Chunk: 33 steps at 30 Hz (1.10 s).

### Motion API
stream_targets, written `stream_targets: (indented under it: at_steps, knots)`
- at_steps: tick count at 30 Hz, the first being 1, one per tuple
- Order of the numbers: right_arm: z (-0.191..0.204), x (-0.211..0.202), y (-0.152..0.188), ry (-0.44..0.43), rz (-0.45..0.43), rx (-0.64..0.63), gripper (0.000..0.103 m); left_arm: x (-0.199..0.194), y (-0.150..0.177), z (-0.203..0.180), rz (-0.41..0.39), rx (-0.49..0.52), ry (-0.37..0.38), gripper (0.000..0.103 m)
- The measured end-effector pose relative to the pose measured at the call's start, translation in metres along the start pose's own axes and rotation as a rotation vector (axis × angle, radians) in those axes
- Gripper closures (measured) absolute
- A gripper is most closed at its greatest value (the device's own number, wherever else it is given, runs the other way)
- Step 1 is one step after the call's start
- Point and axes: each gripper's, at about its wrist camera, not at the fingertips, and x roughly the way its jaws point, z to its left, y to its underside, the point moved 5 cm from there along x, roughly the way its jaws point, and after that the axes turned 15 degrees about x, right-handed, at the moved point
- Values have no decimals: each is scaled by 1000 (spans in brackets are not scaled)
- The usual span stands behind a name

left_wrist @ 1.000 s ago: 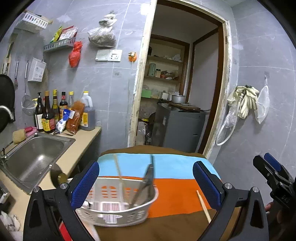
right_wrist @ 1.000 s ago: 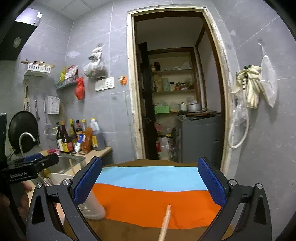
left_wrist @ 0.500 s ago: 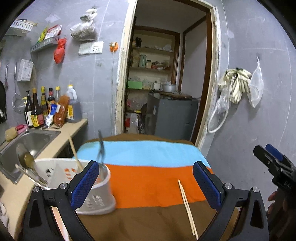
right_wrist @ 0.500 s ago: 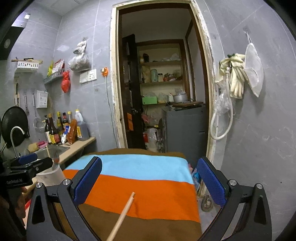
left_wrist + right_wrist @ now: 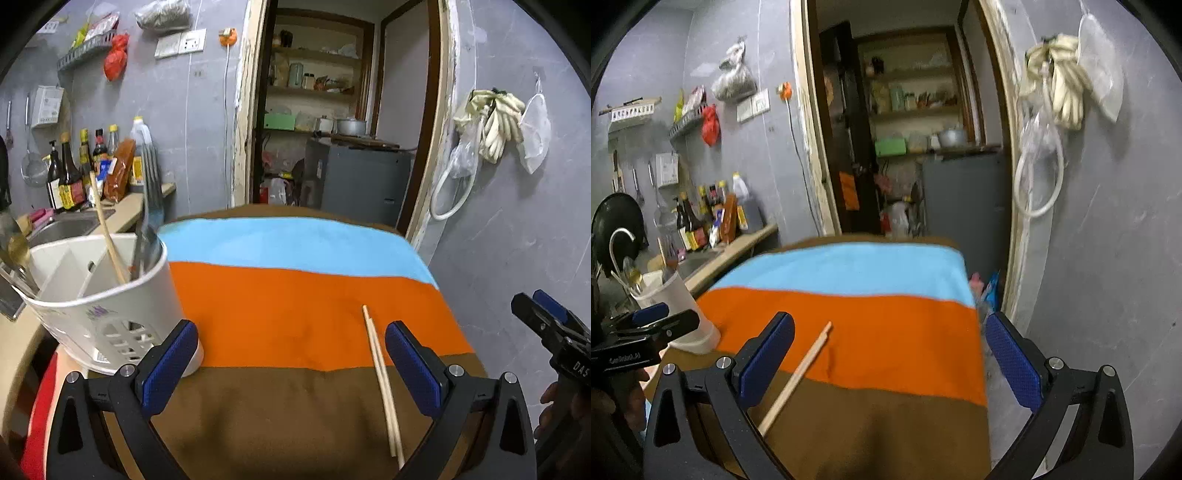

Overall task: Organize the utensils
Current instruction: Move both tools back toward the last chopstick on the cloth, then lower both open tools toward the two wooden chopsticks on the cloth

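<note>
A white utensil holder (image 5: 103,302) stands at the left edge of the striped cloth (image 5: 288,302), with a wooden chopstick, metal utensils and a gold spoon upright in it. It also shows in the right wrist view (image 5: 685,310). A pair of wooden chopsticks (image 5: 382,380) lies on the cloth at the right, seen in the right wrist view (image 5: 798,373) too. My left gripper (image 5: 291,358) is open and empty above the cloth, right of the holder. My right gripper (image 5: 890,354) is open and empty over the cloth, right of the chopsticks.
A counter with a steel sink (image 5: 70,225) and sauce bottles (image 5: 70,173) runs along the left wall. An open doorway (image 5: 332,110) with shelves and a grey cabinet lies beyond the table. The right wall (image 5: 517,221) is close to the table edge.
Both views have swung right and tipped down. The holder has slid to the left of the left wrist view, and the chopsticks have come nearer in both views.
</note>
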Motion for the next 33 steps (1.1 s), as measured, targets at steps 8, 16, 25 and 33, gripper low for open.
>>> stream_targets:
  at_steps: [8,16,25,33]
  knots:
    - [-10,39,32,-6,103,-2,2,28,18,-6,63,28,-3,1]
    - [3,81,59,-15,239,-30,2,40,32,-2,110,9,10,1]
    - [22,110,81,-42,367,-81,2,42,43,12,123,-62,4,1]
    - [47,128,90,13,401,-179,2,40,47,19,121,-101,1,1]
